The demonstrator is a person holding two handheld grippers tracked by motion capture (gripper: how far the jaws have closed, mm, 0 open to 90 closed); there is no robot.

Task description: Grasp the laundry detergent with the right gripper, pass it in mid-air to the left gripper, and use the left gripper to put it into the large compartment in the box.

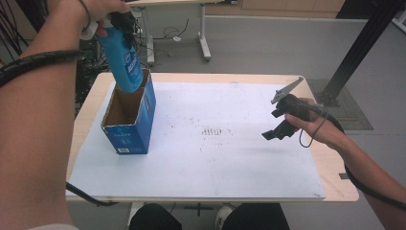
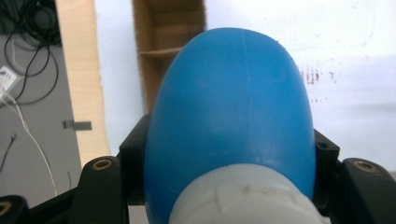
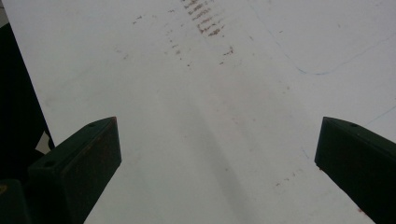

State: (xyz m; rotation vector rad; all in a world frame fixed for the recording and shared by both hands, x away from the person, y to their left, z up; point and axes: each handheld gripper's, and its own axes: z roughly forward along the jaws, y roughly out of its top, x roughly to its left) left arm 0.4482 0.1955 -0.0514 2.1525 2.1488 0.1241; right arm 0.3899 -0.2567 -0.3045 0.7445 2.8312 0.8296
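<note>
My left hand-held gripper [image 1: 119, 28] is clenched on a blue bottle [image 1: 123, 60] near its white cap [image 2: 243, 198], one black jaw pressed against each side of it. I hold the bottle raised and tilted, base downward, its lower end dipping into the top of an open blue cardboard box [image 1: 130, 120] that stands on the left part of the surface [image 1: 215, 163]. My right hand-held gripper [image 1: 282, 125] hangs above the white sheet at the right side, well apart from the box, its jaws spread wide with nothing between them.
</note>
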